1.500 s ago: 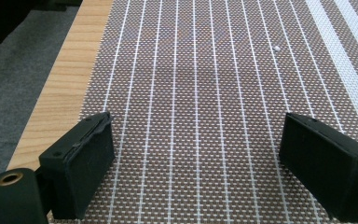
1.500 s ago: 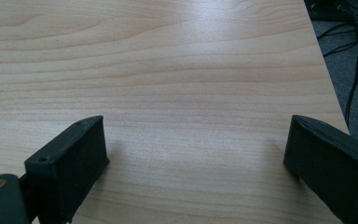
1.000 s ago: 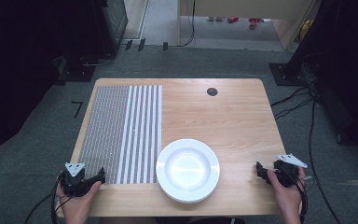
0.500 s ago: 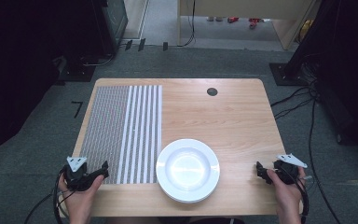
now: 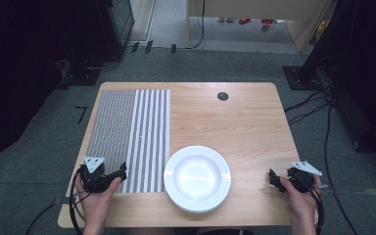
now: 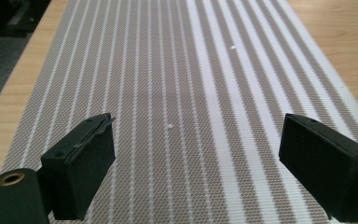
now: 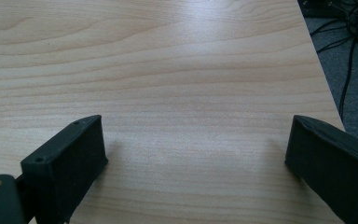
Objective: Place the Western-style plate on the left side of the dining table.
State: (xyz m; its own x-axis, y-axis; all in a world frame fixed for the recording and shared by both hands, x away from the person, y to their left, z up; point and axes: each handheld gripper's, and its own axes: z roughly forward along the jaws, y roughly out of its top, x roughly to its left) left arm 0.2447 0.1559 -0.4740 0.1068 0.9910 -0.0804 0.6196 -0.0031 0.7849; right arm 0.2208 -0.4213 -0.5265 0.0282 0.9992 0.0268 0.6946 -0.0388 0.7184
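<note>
A white plate (image 5: 197, 177) rests on the wooden table (image 5: 235, 122) near its front edge, just right of a striped grey-and-white placemat (image 5: 129, 132). My left gripper (image 5: 120, 174) is held low over the mat's front left corner, open, with nothing between its jaws. In the left gripper view the left gripper (image 6: 198, 154) has the mat (image 6: 177, 70) stretching ahead of it. My right gripper (image 5: 272, 178) hovers over bare wood near the table's right front edge, to the right of the plate. It too is open and empty in the right gripper view (image 7: 198, 154).
A round black grommet (image 5: 223, 96) sits in the tabletop at the back. Cables (image 5: 318, 105) trail on the grey floor to the right of the table. Dark equipment stands at the back left and right.
The left hand and gripper have moved forward and right, onto the mat's front corner. The right gripper has stayed where it was.
</note>
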